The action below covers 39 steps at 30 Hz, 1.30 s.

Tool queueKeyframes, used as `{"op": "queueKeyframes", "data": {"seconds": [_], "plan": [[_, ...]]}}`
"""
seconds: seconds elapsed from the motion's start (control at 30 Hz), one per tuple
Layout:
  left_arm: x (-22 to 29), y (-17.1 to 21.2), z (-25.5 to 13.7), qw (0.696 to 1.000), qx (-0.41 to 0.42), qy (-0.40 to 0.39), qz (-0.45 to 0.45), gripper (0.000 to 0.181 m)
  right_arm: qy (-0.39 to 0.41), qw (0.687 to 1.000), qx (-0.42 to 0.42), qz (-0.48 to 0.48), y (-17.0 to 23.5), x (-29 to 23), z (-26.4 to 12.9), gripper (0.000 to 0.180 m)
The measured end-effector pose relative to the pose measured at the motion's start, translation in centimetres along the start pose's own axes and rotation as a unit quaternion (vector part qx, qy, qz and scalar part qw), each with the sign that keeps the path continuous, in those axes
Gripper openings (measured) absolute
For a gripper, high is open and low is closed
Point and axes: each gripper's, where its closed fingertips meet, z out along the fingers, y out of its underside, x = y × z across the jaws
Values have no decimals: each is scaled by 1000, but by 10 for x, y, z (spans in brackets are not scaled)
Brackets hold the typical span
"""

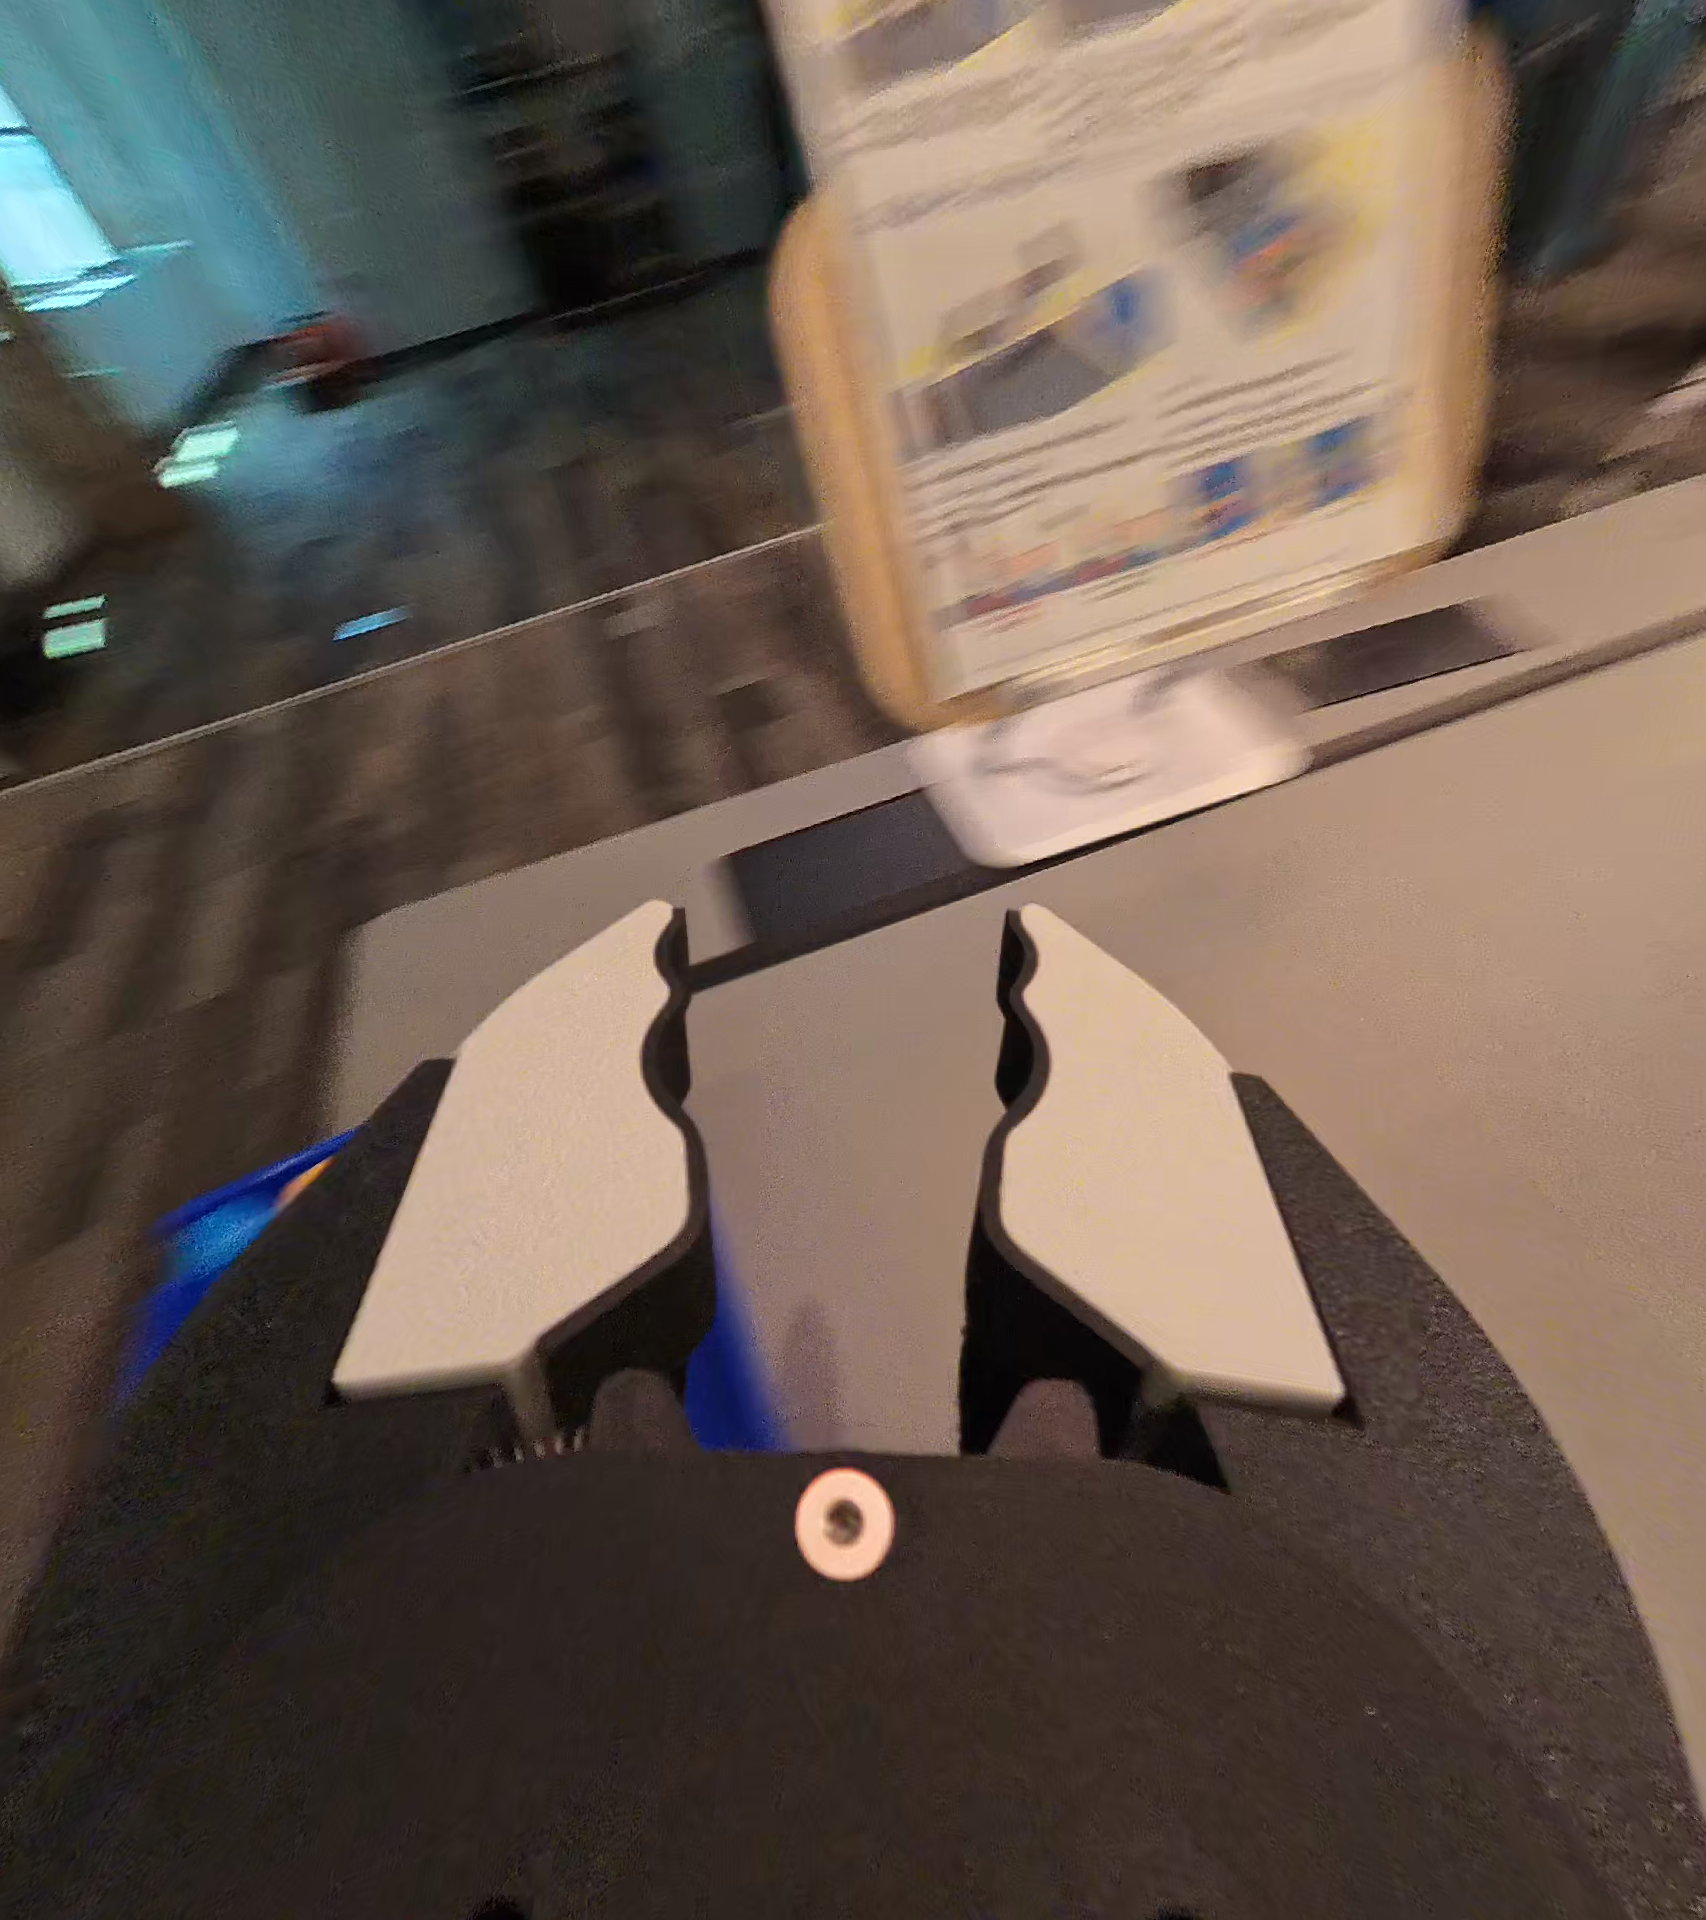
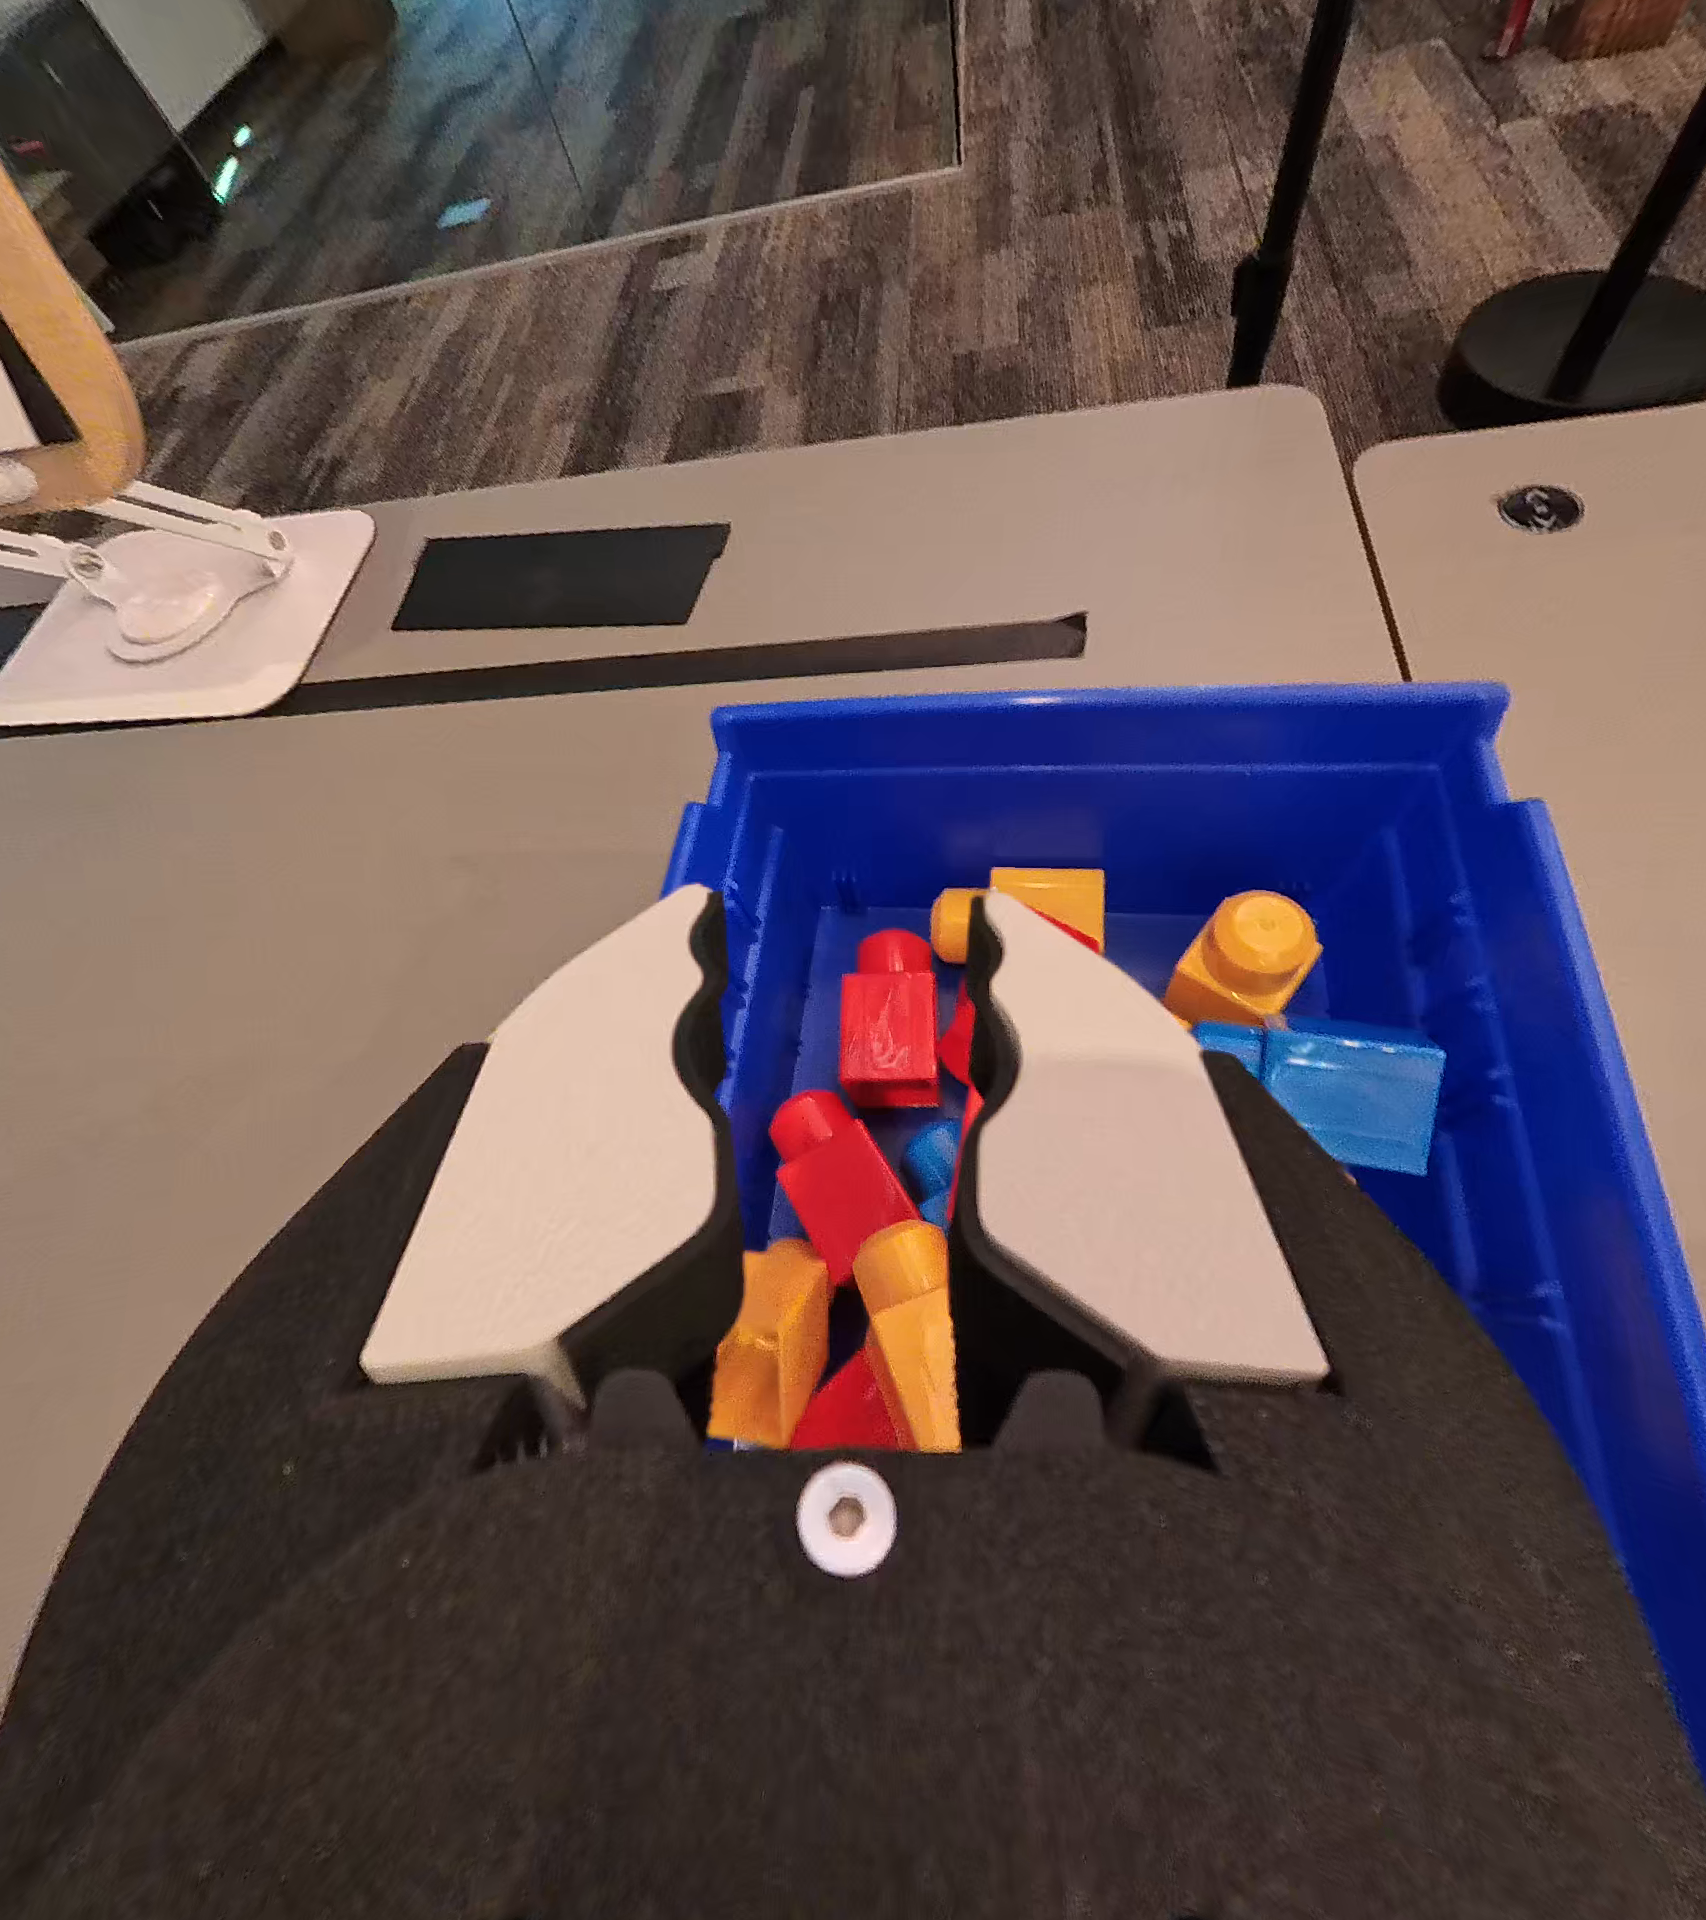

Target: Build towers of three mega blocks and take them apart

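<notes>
Landmark: blue bin, standing on the grey table; every place below is given against it.
Right gripper: hangs over the bin's left half, empty, its 2 fingers spread fairly wide; the left finger lies above the bin's left wall, the right finger above the blocks inside.
Left gripper: over bare table, fingers wide apart and holding nothing; a strip of the blue bin shows under its left side, close to the camera.
Mega blocks: all that show lie loose inside the bin; none stacked, none on the table.
Red block: in the bin, lying flat between the right gripper's fingers, stud toward the bin's far wall.
Second red block: in the bin, nearer the camera than the first, tilted.
Orange block: toward the bin's far right corner, stud up and leaning.
Light blue block: against the bin's right wall, just beside the orange block.
Near orange blocks: 2 at the bin's near end, low between the fingers.
White stand: on the table well left of the bin, carrying a wood-framed board.
Blur: the left wrist view is smeared, so detail there is uncertain.
</notes>
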Motion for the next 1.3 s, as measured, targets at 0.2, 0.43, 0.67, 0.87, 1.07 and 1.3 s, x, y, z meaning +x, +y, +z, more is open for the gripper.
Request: {"op": "queueKeyframes", "data": {"seconds": [0.2,0.43,0.67,0.87,1.07,1.3], "plan": [[-123,105,21,982,-125,-144,-13,66,-5,1000,18,-24,-14,-13,1,42],[-158,122,66,985,-71,-160,-7,62,7,999,-7,-31,-2,-7,2,42],[-174,139,96,983,-105,-153,-18,57,20,1000,-4,-15,-2,5,-3,42],[-178,155,108,980,-121,-153,-39,56,23,999,-19,-24,2,3,1,42],[-178,168,112,980,-115,-145,-78,36,24,999,-32,-36,3,0,4,41],[-173,167,110,981,-96,-122,-118,32,24,997,-53,-49,9,-3,9,41]]}}
